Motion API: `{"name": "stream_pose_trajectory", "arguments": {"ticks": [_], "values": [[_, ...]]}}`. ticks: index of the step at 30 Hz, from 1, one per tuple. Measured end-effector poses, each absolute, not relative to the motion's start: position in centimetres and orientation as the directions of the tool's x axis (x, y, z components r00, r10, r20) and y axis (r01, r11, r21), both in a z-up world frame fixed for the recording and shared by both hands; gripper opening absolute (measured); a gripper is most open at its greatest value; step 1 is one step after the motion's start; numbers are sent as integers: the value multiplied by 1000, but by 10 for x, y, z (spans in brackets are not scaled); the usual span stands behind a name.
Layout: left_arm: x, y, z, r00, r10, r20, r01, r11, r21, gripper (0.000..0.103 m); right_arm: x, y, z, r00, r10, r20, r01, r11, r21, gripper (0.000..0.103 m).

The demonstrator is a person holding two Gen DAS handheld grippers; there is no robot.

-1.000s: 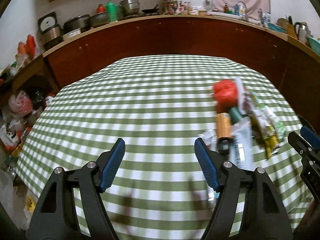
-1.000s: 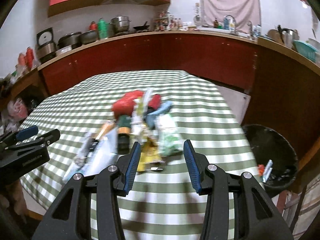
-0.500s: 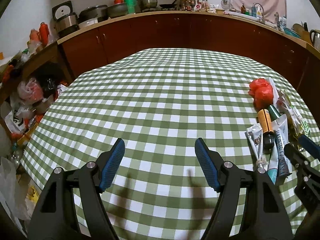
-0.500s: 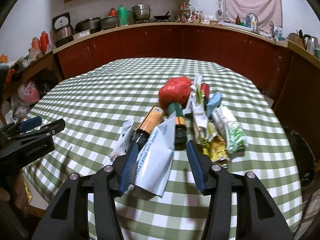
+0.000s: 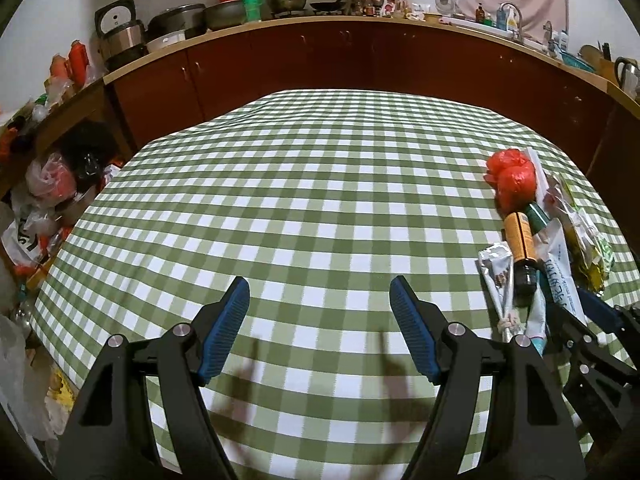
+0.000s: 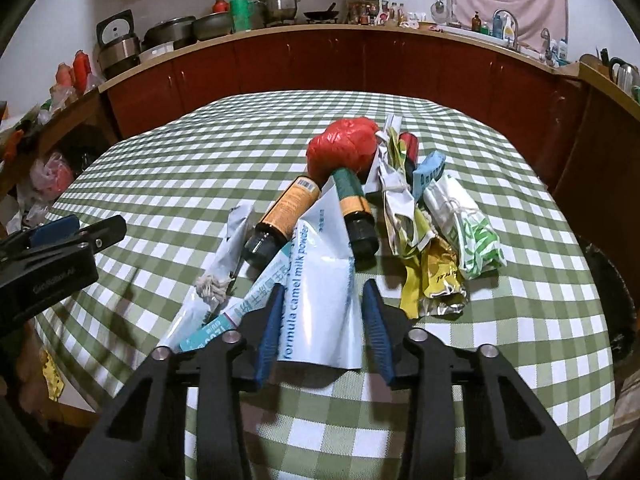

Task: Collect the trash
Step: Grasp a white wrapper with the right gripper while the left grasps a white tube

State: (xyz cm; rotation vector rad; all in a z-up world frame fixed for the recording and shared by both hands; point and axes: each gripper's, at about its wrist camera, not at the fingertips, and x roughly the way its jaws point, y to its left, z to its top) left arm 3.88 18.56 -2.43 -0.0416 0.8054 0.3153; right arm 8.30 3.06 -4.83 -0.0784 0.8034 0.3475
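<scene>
A pile of trash lies on the green checked tablecloth [image 6: 168, 184]: a red plastic bag [image 6: 344, 148], two brown bottles [image 6: 286, 216] with orange labels, a white milk powder pouch [image 6: 320, 264], a silver wrapper [image 6: 230, 248] tied with string, a yellow wrapper [image 6: 432, 276] and a green-white bag [image 6: 472, 232]. My right gripper [image 6: 323, 290] straddles the near end of the pouch, and its jaws are closing on it. My left gripper [image 5: 319, 286] is open over bare cloth, left of the pile [image 5: 520, 240].
A dark trash bin [image 6: 612, 300] stands on the floor past the table's right edge. Red-brown cabinets [image 5: 320, 60] with pots ring the room behind. Bags and clutter [image 5: 44, 184] fill the floor at the left.
My right gripper has dropped closer to the pile and swung left from the yellow wrapper onto the pouch, and its jaws have narrowed. The left gripper shifted, so the pile now sits farther right in its view.
</scene>
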Motion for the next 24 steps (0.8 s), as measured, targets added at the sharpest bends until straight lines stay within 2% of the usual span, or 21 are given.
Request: {"name": "stream_pose_trajectory", "arguments": {"ticks": [10, 24], "values": [[39, 175, -29, 650, 242, -720, -276, 958, 73, 71, 76, 35, -41, 658, 276, -700, -354, 935, 35, 19], [39, 133, -24, 673, 185, -716, -209, 976, 56, 71, 62, 5, -16, 721, 267, -639, -321, 947, 34, 18]]}}
